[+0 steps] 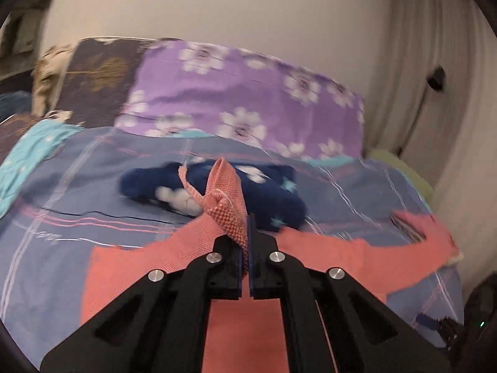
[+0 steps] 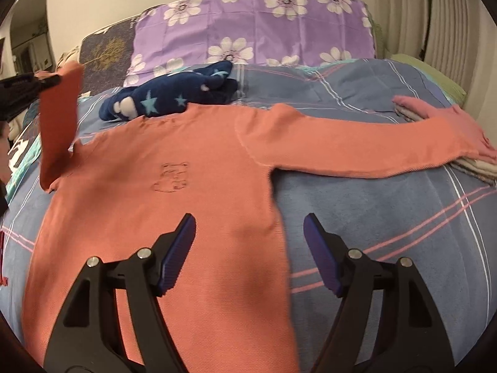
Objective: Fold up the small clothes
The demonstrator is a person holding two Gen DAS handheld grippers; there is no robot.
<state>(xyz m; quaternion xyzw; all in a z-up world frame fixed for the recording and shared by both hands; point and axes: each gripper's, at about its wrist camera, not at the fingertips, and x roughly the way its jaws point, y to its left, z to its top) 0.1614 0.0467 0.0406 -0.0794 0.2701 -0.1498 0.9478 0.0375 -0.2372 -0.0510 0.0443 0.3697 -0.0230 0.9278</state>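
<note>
My left gripper (image 1: 248,242) had its jaws clamped on the sleeve (image 2: 59,118) of the pink sweater (image 2: 161,217), lifted off the bed (image 2: 388,217). Right gripper (image 2: 250,248) hung wide open over the sweater's hem edge, holding nothing.

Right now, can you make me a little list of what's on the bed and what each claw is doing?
surface: blue plaid blanket on a bed
main garment: orange long-sleeved top, spread flat, small bear outline on it
lifted part: one sleeve, raised off the blanket
left claw: shut on that sleeve's cuff
right claw: open, holding nothing, over the top's side edge
other sleeve: stretched out flat, its end on a folded stack
behind top: dark blue starry garment, crumpled
back: purple flowered pillow
</note>
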